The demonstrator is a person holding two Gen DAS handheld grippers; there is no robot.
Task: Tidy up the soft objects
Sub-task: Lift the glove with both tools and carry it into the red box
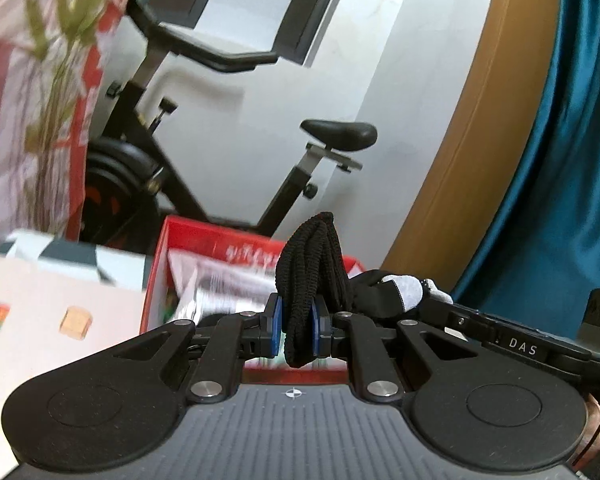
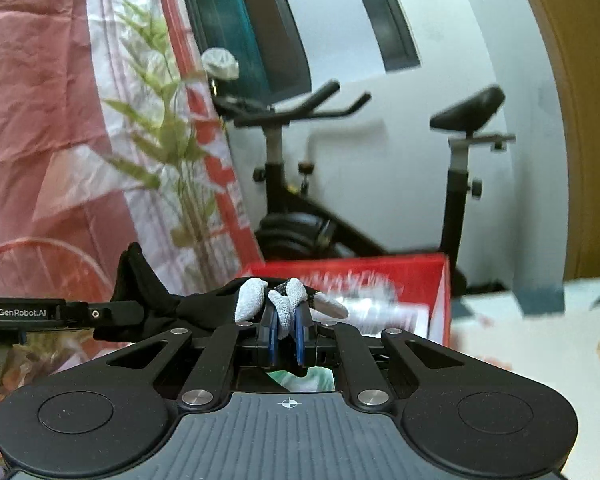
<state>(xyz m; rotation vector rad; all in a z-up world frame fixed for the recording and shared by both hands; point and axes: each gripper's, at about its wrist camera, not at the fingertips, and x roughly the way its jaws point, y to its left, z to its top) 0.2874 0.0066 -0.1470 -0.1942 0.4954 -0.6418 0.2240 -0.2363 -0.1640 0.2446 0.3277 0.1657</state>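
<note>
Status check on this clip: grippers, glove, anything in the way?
Left gripper shut on glove cuff. Right gripper shut on a grey fingertip. Glove stretched between them, above red box. Nothing in the way.

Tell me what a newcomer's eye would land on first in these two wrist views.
First, the black glove with grey fingertips, stretched between the two grippers: the left gripper clamps its knitted cuff, and the right gripper pinches a grey fingertip. Behind it stands a black exercise bike against the white wall, with an open red box below it. A pink and red patterned cloth fills the left side.
</note>
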